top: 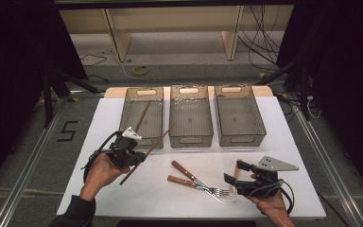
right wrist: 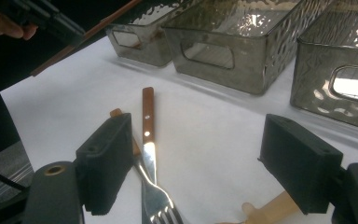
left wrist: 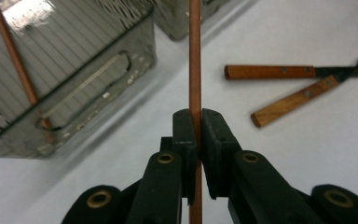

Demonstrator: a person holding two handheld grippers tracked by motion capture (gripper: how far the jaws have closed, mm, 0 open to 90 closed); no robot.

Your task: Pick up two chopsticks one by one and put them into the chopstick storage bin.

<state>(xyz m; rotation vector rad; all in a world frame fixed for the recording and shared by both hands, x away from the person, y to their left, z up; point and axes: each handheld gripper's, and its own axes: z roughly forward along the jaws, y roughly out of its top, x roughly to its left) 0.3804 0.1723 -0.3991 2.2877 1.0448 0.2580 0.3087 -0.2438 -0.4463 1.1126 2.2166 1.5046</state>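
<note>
A white table sheet (top: pixel 283 142) fills the middle of the high view. Along its upper edge stand three clear smoky bins: the left bin (top: pixel 158 106), the middle bin (top: pixel 191 137) and the right bin (top: pixel 260 123). A brown chopstick (top: pixel 142 116) leans inside the left bin.

At the lower left of the high view, the left gripper (top: pixel 137 158) has its jaws closed tight on a second chopstick (top: pixel 147 153), which slants up toward the gap between the left and middle bins, lifted off the sheet. In the left gripper view that stick (left wrist: pixel 195 60) runs straight up the frame between the pinched jaws.

At the lower right, the right gripper (top: pixel 234 172) stands with its jaws wide apart, gripping nothing, just right of two wooden-handled forks (top: pixel 196 180) crossing in the lower centre. A pale utensil (right wrist: pixel 265 210) lies between its jaws in the right gripper view.
</note>
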